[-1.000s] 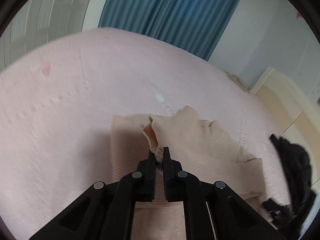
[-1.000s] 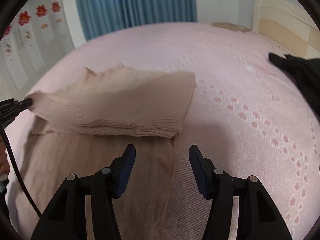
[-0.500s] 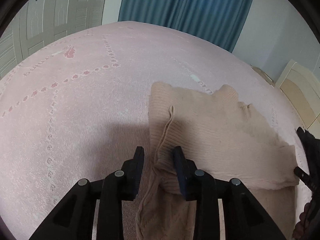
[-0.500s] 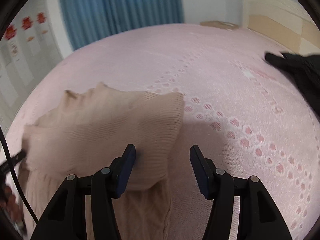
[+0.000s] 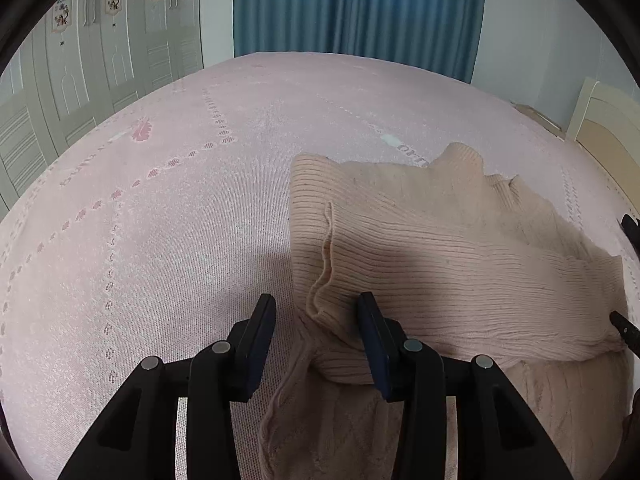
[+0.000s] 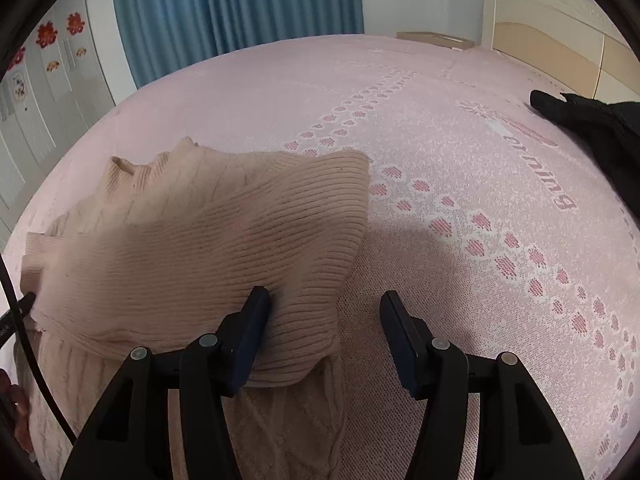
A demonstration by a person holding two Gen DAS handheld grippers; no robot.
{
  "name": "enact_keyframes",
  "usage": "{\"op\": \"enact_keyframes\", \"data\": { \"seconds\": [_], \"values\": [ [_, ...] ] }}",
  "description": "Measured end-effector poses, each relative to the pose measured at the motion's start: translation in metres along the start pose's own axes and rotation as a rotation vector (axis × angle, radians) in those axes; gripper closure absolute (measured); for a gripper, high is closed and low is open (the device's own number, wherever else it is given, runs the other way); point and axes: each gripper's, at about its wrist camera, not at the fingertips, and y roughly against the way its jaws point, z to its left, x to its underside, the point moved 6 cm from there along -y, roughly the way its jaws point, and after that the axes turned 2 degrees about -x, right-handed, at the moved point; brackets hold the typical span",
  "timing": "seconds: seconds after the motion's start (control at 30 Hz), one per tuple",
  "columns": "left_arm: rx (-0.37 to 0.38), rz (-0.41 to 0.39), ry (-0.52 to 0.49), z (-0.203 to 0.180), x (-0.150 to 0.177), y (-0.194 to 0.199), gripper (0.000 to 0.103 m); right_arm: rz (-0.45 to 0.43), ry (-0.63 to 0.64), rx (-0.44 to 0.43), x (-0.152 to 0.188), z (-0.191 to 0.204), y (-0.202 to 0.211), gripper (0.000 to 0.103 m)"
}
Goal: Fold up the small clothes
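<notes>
A beige ribbed knit garment (image 5: 440, 248) lies on the pink bed, its upper part folded down over its lower part. My left gripper (image 5: 316, 312) is open, its jaws either side of the fold's left corner. The garment also shows in the right wrist view (image 6: 208, 240). My right gripper (image 6: 324, 304) is open over the fold's right edge, left finger (image 6: 252, 320) on the cloth, right finger over bare bedspread. Neither gripper holds anything.
The pink patterned bedspread (image 6: 480, 184) spreads all round. A black garment (image 6: 592, 128) lies at the far right. A cream headboard (image 6: 560, 40) stands behind it. Blue curtains (image 5: 360, 4) and white wardrobe doors (image 5: 100, 72) stand beyond the bed.
My left gripper let go of the garment's corner and opened; the lifted part now lies flat, folded over. My right gripper stayed open and moved closer to the fold's right edge.
</notes>
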Motion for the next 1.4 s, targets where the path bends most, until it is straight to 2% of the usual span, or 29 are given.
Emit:
{"op": "enact_keyframes", "data": {
  "seconds": [0.13, 1.13, 1.27, 1.4],
  "values": [
    [-0.007, 0.001, -0.005, 0.0, 0.0, 0.0, 0.062, -0.001, 0.021, 0.024, 0.0, 0.003, -0.001, 0.046],
    [-0.024, -0.007, -0.014, -0.003, 0.0, 0.003, 0.062, -0.016, 0.017, 0.034, -0.002, 0.0, 0.001, 0.045],
    [0.005, 0.0, -0.002, 0.002, -0.001, 0.011, 0.059, -0.026, 0.009, 0.035, -0.002, -0.002, 0.005, 0.041],
    [0.075, 0.018, 0.006, 0.007, 0.009, 0.052, 0.059, -0.029, 0.047, -0.007, 0.006, -0.004, 0.031, 0.041]
  ]
}}
